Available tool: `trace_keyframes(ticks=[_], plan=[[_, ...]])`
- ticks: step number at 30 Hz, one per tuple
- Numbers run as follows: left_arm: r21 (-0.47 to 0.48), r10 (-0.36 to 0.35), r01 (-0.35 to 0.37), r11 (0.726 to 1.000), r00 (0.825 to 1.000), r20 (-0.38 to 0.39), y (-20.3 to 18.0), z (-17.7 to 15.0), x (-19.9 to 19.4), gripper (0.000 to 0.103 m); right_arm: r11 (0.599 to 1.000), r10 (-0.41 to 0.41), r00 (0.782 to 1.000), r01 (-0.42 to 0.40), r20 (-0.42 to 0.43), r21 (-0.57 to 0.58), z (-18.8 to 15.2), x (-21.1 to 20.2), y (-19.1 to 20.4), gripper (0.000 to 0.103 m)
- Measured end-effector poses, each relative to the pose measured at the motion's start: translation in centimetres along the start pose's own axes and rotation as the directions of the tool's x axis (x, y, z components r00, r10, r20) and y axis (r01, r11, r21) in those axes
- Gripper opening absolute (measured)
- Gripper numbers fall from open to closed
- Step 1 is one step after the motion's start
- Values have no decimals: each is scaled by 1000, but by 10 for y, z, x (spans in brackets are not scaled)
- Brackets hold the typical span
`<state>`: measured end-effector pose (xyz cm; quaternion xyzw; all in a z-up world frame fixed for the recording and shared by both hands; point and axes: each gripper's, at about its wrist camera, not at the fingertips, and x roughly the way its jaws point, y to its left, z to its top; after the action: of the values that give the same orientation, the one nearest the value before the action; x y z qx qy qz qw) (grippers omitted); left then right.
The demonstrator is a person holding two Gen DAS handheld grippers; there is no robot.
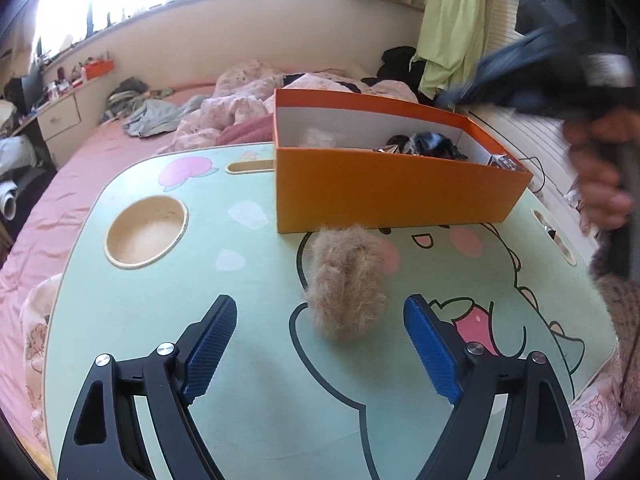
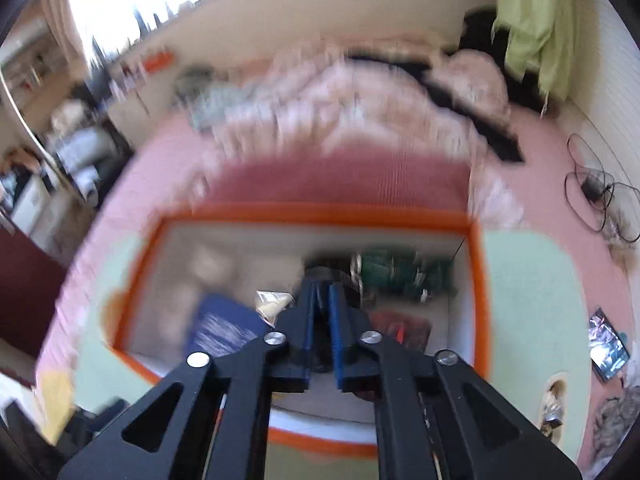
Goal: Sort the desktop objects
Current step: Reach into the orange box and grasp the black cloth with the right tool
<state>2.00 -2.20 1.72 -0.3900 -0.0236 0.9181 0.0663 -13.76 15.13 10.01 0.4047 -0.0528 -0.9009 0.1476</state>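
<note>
From the left wrist view, we hold the left gripper (image 1: pixel 320 344) low over the mint-green lap desk (image 1: pixel 120 312), its blue pads (image 1: pixel 208 344) spread wide with nothing pinched. A tan fluffy tuft (image 1: pixel 346 284) lies on the desk between and just ahead of the fingertips, just in front of the near wall of the orange box (image 1: pixel 384 196), which sits at the desk's far edge. The round cup recess (image 1: pixel 146 232) lies toward the far left corner. To take the tuft well, we judge we should ease forward until the pads flank its middle, then close gently, since it looks soft and loose.

From the right wrist view, blurred, the right gripper (image 2: pixel 322 300) hangs above the open orange box (image 2: pixel 320 216), tongs pressed together on nothing we can see. Dark and green items lie inside, too smeared to name.
</note>
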Motion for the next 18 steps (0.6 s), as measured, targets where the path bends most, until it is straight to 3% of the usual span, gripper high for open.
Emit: trace_keyframes(ticks=[4, 6, 7, 8, 9, 11, 14, 16, 17, 18], plan=[[-22, -13, 12, 1000, 1000, -7, 4, 1, 2, 85, 991, 134, 975, -134, 177, -13, -4, -76, 4, 4], [-25, -14, 14, 1000, 1000, -10, 4, 2, 3, 85, 994, 110, 972, -102, 209, -49, -8, -89, 10, 10], [-24, -14, 13, 1000, 1000, -11, 4, 2, 4, 85, 995, 75, 977, -62, 201, -72, -8, -85, 15, 19], [-23, -13, 13, 1000, 1000, -12, 4, 1, 4, 85, 995, 27, 987, -11, 159, -97, -8, -71, 18, 45], [-23, -13, 12, 1000, 1000, -11, 4, 1, 4, 85, 994, -10, 993, 22, 114, -106, -6, -55, 19, 60], [-25, -13, 13, 1000, 1000, -11, 5, 2, 4, 85, 995, -36, 999, 37, 9, -90, -2, -13, 17, 60], [-33, -14, 13, 999, 1000, -18, 7, 2, 7, 85, 997, -58, 990, 51, -131, -58, -3, 40, 12, 60], [-41, -16, 15, 999, 1000, -21, 8, 1, 8, 85, 997, -74, 977, 68, -198, -37, -5, 64, 7, 46], [-45, -18, 17, 999, 1000, -21, 9, 1, 8, 85, 998, -66, 973, 59, -221, -36, -10, 70, 6, 28], [-49, -20, 19, 999, 1000, -20, 10, 1, 9, 85, 998, -53, 974, 47, -221, -35, -11, 73, 5, 24]])
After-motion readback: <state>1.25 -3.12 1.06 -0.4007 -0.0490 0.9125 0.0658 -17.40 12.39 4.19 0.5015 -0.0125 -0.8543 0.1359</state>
